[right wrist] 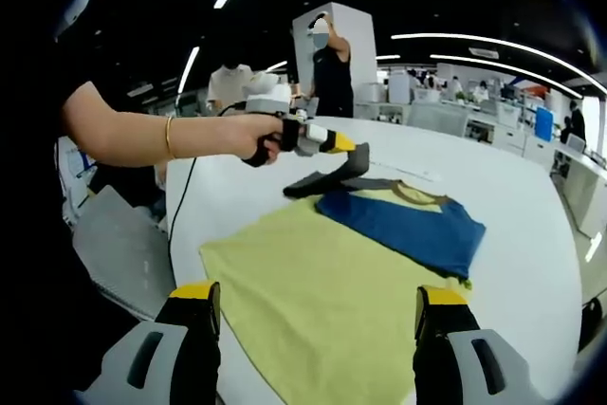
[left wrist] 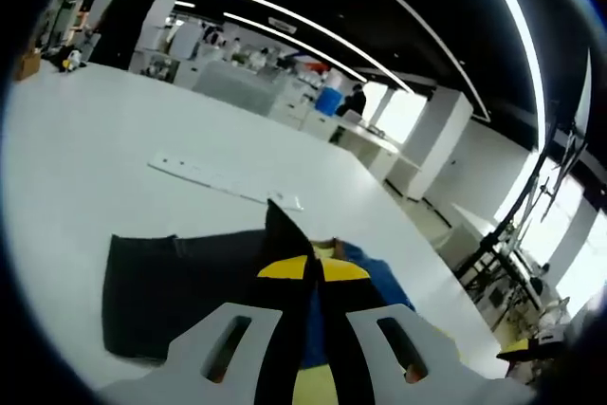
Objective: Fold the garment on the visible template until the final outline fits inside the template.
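The garment (right wrist: pixel 332 301) lies flat on the white table (right wrist: pixel 512 187): a yellow-green body, a blue part (right wrist: pixel 408 220) folded over its far end, and a dark grey sleeve (right wrist: pixel 327 180). A hand holds my left gripper (right wrist: pixel 353 149) over the far end, shut on that sleeve and lifting its edge. In the left gripper view my left gripper (left wrist: pixel 314 267) pinches a peak of the dark grey sleeve (left wrist: pixel 171 286), with the blue part (left wrist: pixel 379 277) to the right. My right gripper (right wrist: pixel 318 303) hovers open above the near hem, touching nothing.
A long white strip (left wrist: pixel 223 177) lies on the table (left wrist: pixel 85 139) beyond the garment. A grey panel (right wrist: pixel 114 244) sits off the table's left edge. People stand at the far side (right wrist: pixel 332 64). Benches and equipment fill the room behind.
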{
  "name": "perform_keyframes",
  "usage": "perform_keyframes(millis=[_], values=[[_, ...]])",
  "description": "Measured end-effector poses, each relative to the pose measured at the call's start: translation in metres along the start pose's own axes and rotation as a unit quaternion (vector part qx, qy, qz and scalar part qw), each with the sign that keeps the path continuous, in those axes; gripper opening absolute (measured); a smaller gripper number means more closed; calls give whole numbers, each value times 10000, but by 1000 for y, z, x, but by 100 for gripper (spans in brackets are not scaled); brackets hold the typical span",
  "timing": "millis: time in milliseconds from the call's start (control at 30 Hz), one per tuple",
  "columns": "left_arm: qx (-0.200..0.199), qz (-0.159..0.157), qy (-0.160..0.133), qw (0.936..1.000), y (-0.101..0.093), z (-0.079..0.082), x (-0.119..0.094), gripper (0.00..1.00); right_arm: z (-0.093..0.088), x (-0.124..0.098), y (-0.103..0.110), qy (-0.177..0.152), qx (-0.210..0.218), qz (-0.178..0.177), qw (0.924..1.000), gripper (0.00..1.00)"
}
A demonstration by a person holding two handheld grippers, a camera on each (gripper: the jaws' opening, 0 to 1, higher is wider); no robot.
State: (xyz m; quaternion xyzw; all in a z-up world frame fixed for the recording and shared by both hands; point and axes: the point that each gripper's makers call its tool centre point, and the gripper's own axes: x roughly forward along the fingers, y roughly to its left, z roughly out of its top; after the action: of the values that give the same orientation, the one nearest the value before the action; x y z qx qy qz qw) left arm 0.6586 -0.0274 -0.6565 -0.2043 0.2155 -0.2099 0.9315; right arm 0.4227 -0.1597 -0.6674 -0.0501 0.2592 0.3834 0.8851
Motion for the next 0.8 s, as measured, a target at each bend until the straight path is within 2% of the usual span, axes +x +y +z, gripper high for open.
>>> perform_keyframes(millis=[200, 300, 433, 600, 800], values=[[-17, -176, 6, 9998, -19, -2, 7, 0, -1, 2, -1, 12, 20, -6, 10000, 83], [14, -360, 14, 9993, -31, -5, 11, 0, -1, 2, -3, -1, 19, -6, 10000, 83], [100, -500, 137, 9986, -42, -13, 17, 0, -3, 3, -7, -12, 64, -30, 10000, 83], [93, -756, 12, 9971, -58, -12, 21, 0, -4, 3, -5, -14, 108, -31, 9999, 83], [162, -920, 54, 9956, -77, -16, 31, 0, -8, 3, -2, 40, 138, -31, 9999, 83]])
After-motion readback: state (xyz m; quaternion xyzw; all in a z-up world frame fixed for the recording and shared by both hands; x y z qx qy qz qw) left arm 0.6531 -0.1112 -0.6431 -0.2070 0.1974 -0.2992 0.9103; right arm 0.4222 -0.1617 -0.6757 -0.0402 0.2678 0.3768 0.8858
